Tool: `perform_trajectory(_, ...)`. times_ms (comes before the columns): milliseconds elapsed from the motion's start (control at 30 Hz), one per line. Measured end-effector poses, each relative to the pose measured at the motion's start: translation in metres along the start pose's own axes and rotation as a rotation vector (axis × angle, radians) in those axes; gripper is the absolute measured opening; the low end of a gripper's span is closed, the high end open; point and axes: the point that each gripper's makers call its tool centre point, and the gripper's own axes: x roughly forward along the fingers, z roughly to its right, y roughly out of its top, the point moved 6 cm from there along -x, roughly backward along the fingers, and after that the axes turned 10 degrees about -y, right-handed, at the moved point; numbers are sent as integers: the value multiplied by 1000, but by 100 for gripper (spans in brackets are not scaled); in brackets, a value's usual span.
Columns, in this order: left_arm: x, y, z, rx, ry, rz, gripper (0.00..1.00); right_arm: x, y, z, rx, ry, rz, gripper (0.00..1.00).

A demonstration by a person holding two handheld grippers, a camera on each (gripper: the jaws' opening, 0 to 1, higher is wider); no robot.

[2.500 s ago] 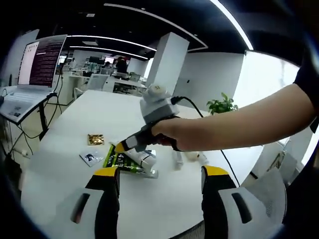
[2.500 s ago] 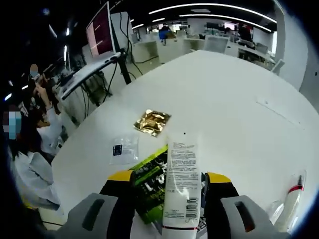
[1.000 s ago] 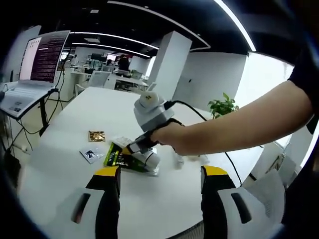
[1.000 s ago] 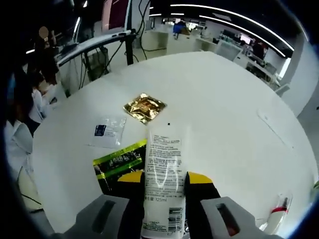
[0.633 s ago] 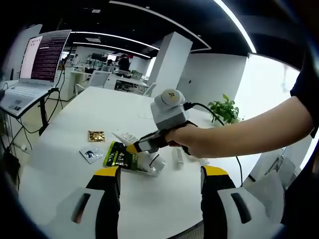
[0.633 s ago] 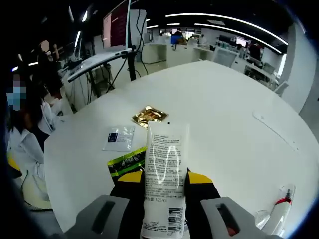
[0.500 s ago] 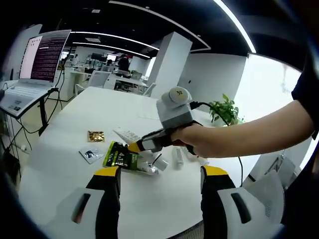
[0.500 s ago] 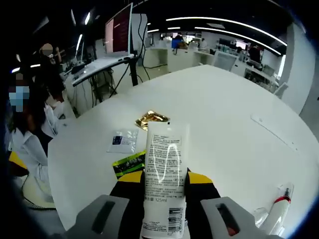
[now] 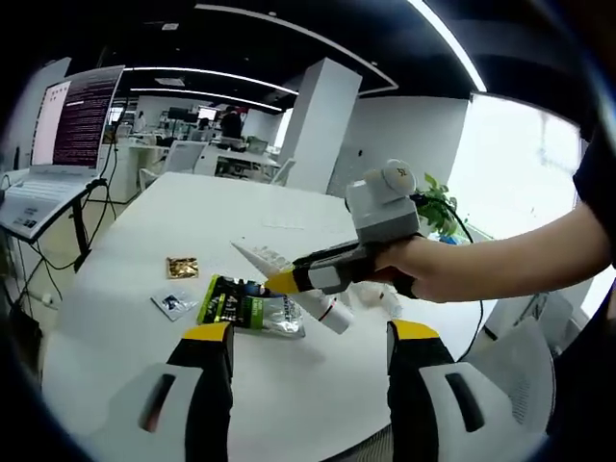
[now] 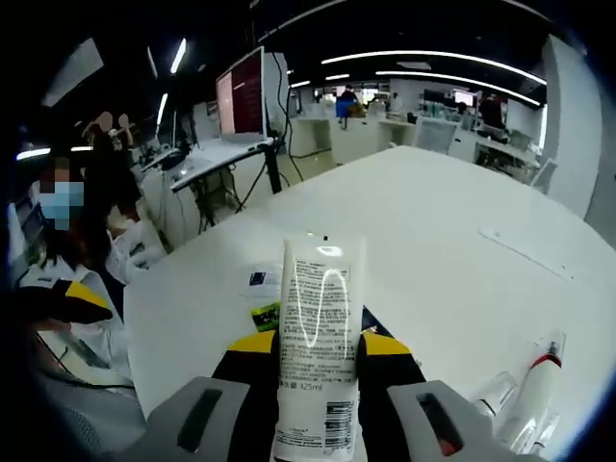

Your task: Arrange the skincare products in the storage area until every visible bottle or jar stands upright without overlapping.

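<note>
On white table (image 9: 125, 241): green pouch (image 9: 236, 308), gold sachet (image 9: 181, 267); open-plan office behind.

"125ml" printed low on the white tube (image 10: 320, 366), above a barcode; rest of its small print too fine to read; lettering on green packet (image 9: 234, 308) and monitor (image 9: 79, 117) illegible

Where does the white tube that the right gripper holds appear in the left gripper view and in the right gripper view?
Left gripper view: the white tube is at centre, slanting above the table, in the right gripper.
Right gripper view: it stands bottom centre.
Shared landmark: the green packet on the white table.
</note>
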Motion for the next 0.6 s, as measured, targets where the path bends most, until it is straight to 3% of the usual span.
perform_trajectory(300,-1,2,-1,19,-2,7,57,-30,-4,-2,43,63,55,23)
perform_trajectory(400,-2,6,3,20,-21,31,56,-40,-6,-6,-40,92,75,23)
perform_trajectory(600,0,5,5,14,-35,25,56,-65,-8,-4,32,152,136,23)
